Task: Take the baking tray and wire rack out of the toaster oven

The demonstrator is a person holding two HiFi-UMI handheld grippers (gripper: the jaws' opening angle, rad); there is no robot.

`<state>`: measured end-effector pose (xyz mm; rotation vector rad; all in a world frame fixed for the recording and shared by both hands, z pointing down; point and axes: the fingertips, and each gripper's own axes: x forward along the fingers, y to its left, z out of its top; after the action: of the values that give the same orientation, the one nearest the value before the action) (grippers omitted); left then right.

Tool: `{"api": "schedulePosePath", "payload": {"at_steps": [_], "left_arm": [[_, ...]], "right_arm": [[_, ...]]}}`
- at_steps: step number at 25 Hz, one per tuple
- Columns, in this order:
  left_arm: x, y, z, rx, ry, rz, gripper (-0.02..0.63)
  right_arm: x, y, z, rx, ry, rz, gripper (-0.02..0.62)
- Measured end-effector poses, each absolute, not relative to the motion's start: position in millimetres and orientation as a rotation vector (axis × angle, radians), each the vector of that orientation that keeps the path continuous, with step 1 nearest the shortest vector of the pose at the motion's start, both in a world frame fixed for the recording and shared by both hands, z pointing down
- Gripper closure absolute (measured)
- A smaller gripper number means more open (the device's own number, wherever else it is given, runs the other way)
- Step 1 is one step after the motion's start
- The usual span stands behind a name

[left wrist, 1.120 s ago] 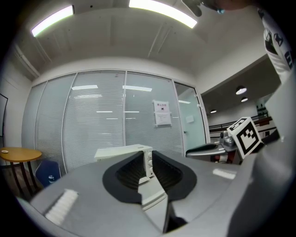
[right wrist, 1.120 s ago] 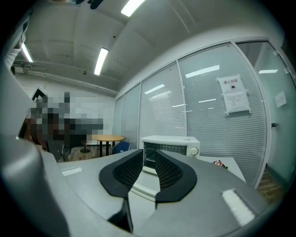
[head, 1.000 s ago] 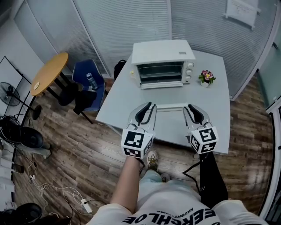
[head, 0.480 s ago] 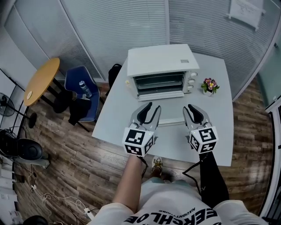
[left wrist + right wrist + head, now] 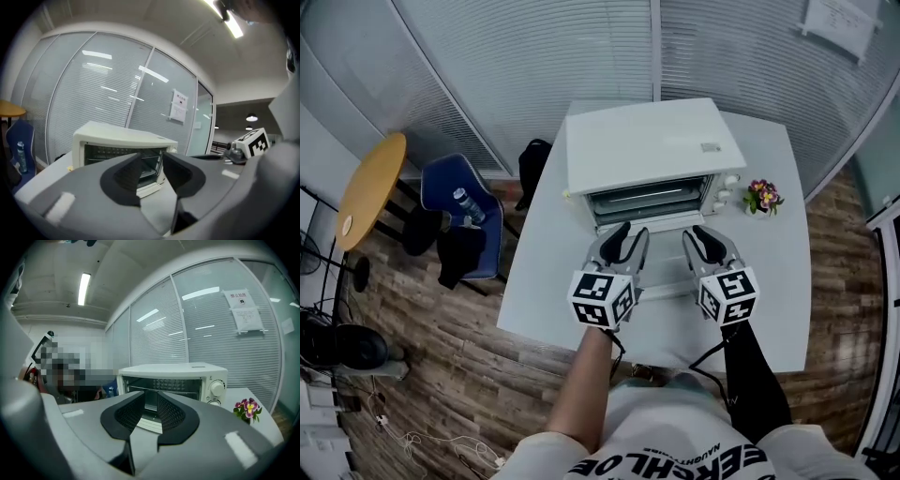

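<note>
The white toaster oven [image 5: 647, 150] stands at the back of the grey table [image 5: 544, 272] with its door [image 5: 652, 220] folded down. Bars of a wire rack [image 5: 168, 386] show inside; I cannot make out the baking tray. My left gripper [image 5: 628, 232] hovers just before the left half of the door. Its jaws have just been opening and stand open with nothing between them [image 5: 151, 159]. My right gripper [image 5: 701, 232] is level with it before the right half, open by a narrow gap and holding nothing [image 5: 151, 397].
A small pot of flowers [image 5: 762, 195] stands to the right of the oven. Left of the table are a blue chair [image 5: 455, 197] with a bottle, a black bag [image 5: 532, 159] and a round orange table [image 5: 367, 187]. Glass walls with blinds close the back.
Both grippers have moved forward from the table's near part to the oven door. The left gripper's jaws have gone from shut to open. The right gripper's gap is unchanged.
</note>
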<state>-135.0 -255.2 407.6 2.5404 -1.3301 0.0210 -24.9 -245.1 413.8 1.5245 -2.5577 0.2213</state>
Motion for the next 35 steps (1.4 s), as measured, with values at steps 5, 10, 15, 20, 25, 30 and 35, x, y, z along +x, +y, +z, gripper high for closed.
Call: {"api": "schedulePosePath", "payload": {"at_steps": [5,10,15,20,25,30,35], "left_arm": [[-135.6,-293.1,430.8,2.449,-1.24,-0.047,0.43],[-132.0,-322.2,454.8,2.371,-1.174,-0.087,0.43],[-131.7,-342.9,478.0,2.206,-1.113,-0.227,0.43],[-136.1,-360.9,490.4,2.039,-1.076,-0.404,0.43],[-139.7,-378.5,496.5,1.898,-1.03,-0.553,0.428],[-141.6,-392.4,502.1,1.793,-0.984,-0.67,0.429],[-143.7,-408.1,501.9,1.706,-0.963,-0.782,0.417]], "right_arm": [[-32.6,-283.3,427.8,1.565,-2.535,0.31,0.532],[-30.0,-319.1,443.5,1.647,-2.535,0.502,0.532],[-26.8,-338.3,465.3,1.69,-2.549,0.727,0.532],[-24.0,-357.3,480.6,1.73,-2.595,1.022,0.514],[-20.8,-379.7,486.7,1.723,-2.669,1.397,0.499],[-14.6,-402.7,490.5,1.722,-2.696,1.602,0.486],[-12.2,-420.4,486.1,1.702,-2.746,1.792,0.483]]}}
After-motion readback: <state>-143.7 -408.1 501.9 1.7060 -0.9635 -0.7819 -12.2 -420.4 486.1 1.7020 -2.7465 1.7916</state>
